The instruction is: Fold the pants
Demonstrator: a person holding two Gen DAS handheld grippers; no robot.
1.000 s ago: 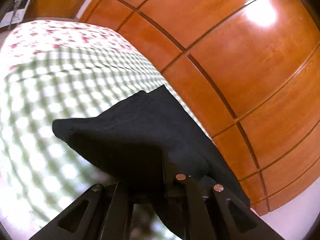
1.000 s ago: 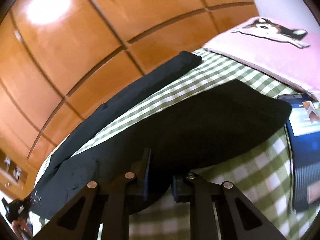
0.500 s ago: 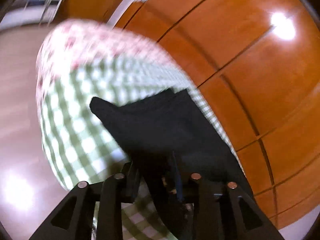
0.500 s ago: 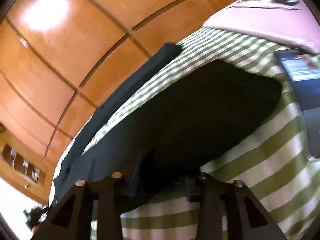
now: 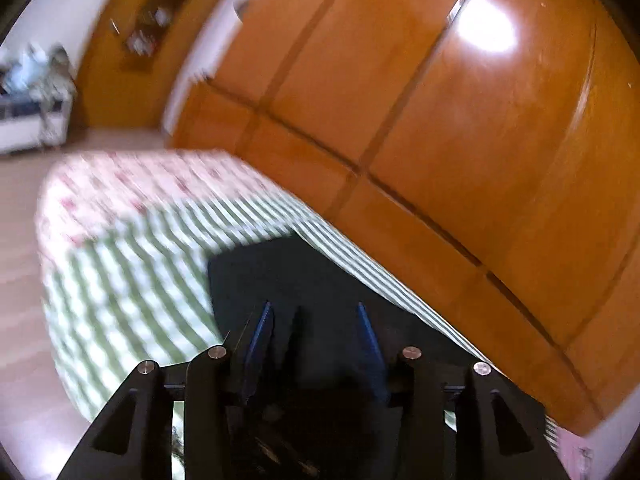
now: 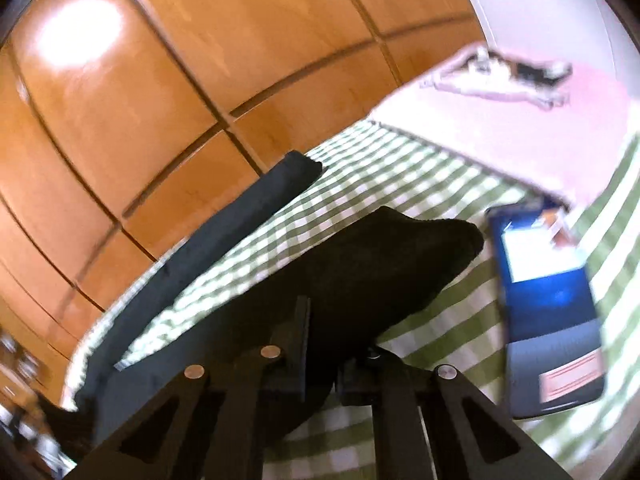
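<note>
The left gripper point(image 5: 316, 320) stands with its blue-edged fingers spread wide, nothing pinched between them, over the black knit pants point(image 5: 256, 280) lying flat on the green-and-white checked bedspread point(image 5: 120, 280). To fold well from here, I would judge it best to lower this gripper onto the fabric edge nearest the bedspread's corner and close only once both layers sit between the fingers, so the fold carries evenly.

The right gripper point(image 6: 324, 344) is closed on a raised fold of the same pants point(image 6: 380, 264), whose soft, matte cloth droops in a rounded lobe above the bedspread point(image 6: 400, 184). One long leg lies along the bedspread's far edge, beside the glossy orange wooden wardrobe panels point(image 6: 200, 60). A dark blue smartphone point(image 6: 548, 308) lies on the bedspread just right of the lifted fold; keep the cloth clear of it.
</note>
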